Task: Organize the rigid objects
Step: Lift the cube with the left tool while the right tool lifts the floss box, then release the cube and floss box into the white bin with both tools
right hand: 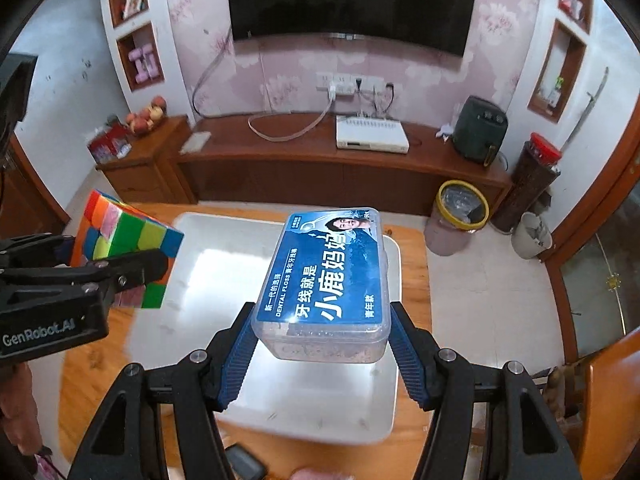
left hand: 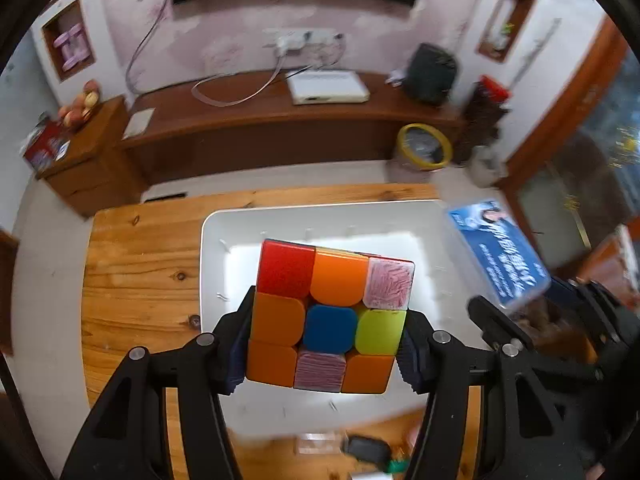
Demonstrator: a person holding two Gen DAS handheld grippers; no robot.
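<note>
My left gripper [left hand: 324,344] is shut on a Rubik's cube [left hand: 330,314] and holds it in the air above a white tray [left hand: 208,264]. My right gripper [right hand: 322,348] is shut on a clear dental floss box with a blue label [right hand: 326,276] and holds it above the same tray [right hand: 208,248]. In the right wrist view the cube [right hand: 128,248] and the left gripper [right hand: 120,268] hang to the left of the box. In the left wrist view the floss box [left hand: 498,252] shows at the right, over the tray's right edge.
The tray lies on a wooden table [left hand: 132,280]. A small black object [left hand: 366,450] and a green piece lie at the table's near edge. Beyond the table are a TV cabinet [right hand: 320,168] and a yellow-rimmed bin [right hand: 460,208] on the floor.
</note>
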